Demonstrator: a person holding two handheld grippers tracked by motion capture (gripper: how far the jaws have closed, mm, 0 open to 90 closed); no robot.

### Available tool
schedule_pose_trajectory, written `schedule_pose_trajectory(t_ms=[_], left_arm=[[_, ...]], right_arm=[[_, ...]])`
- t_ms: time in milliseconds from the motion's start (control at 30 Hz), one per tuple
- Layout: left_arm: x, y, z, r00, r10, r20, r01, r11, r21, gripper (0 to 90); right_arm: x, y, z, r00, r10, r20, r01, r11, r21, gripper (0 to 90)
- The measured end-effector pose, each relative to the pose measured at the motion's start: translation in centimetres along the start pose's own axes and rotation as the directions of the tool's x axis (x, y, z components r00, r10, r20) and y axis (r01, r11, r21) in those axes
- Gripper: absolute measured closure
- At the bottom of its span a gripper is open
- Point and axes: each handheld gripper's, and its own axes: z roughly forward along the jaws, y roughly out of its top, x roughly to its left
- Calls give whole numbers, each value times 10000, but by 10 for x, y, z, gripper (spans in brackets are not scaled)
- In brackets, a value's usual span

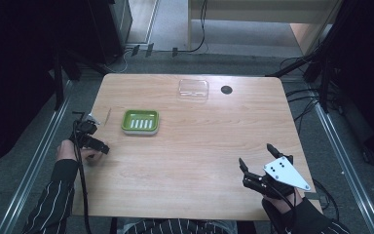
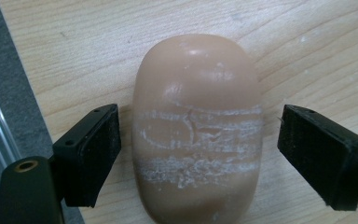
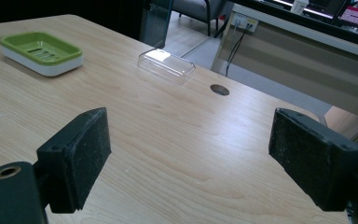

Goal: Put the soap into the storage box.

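Note:
A tan oval soap bar (image 2: 198,135) with white scuff lines lies on the wooden table (image 1: 195,146), close to its left edge. My left gripper (image 2: 198,140) hangs over it, open, one jaw on each side, with a small gap between each pad and the soap. From above, the left gripper (image 1: 93,136) is at the table's left edge. A green soap dish (image 1: 140,121) with a slotted white insert stands just right of it, empty. My right gripper (image 1: 255,155) is open over the front right of the table, holding nothing; its pads (image 3: 77,154) frame bare wood.
A clear plastic lid (image 1: 193,89) lies at the back middle, beside a round cable hole (image 1: 226,89). Both appear in the right gripper view, lid (image 3: 166,65) and hole (image 3: 219,89), with the dish (image 3: 41,51) far left. Dark stands and cables surround the table.

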Motion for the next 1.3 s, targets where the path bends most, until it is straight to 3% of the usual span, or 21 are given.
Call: schedule_pose_trajectory(t_ms=[367, 900, 1300], left_arm=[[0, -1, 0, 9999, -55, -148, 56, 10000, 50, 328], [0, -3, -2, 9997, 241, -28, -242, 9997, -89, 338], [-2, -2, -13, 9983, 586, -46, -587, 9978, -302, 338]], right_arm=[[0, 0, 0, 10000, -1, 3, 1, 10000, -3, 134], [-1, 0, 0, 10000, 17, 16, -16, 10000, -26, 134], [-1, 0, 0, 10000, 54, 17, -54, 10000, -31, 134]])
